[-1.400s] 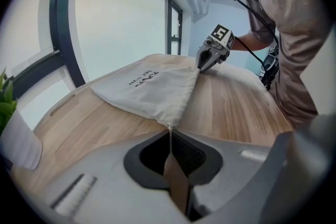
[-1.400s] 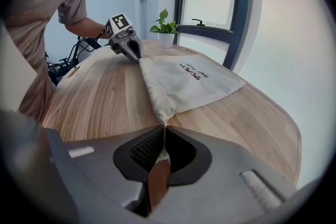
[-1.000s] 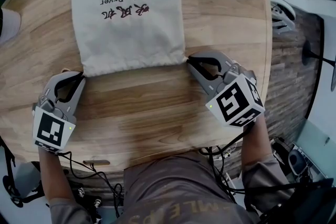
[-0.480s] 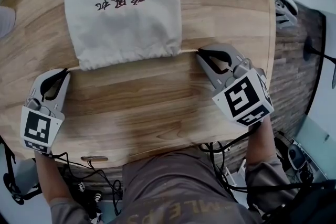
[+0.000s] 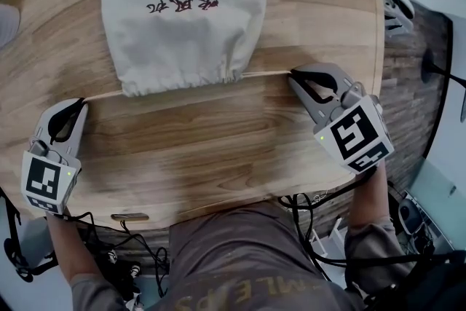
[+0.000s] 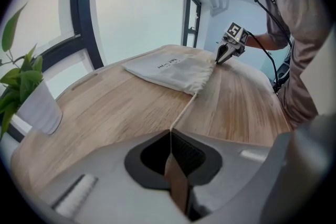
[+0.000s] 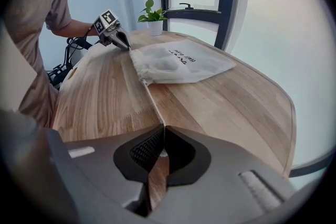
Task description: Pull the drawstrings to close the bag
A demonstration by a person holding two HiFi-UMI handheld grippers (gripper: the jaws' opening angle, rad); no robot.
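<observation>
A cream cloth bag (image 5: 182,7) printed "Hair Dryer" lies flat on the round wooden table (image 5: 218,149), its mouth toward me and gathered into puckers (image 5: 178,80). A thin drawstring runs taut from each side of the mouth. My left gripper (image 5: 81,103) is shut on the left drawstring (image 5: 105,95), which shows leading from its tips (image 6: 170,131) to the bag (image 6: 173,71). My right gripper (image 5: 293,73) is shut on the right drawstring (image 5: 266,73), seen stretching from its tips (image 7: 164,126) to the bag (image 7: 178,63).
A potted plant in a white pot (image 6: 37,107) stands near the table's edge by the window. Cables (image 5: 313,215) hang below the table's near edge. The person's torso (image 5: 247,258) is close to the near rim.
Both grippers have moved outward, away from each other, each holding its string. The strings have lengthened and the bag's mouth has narrowed and bunched up.
</observation>
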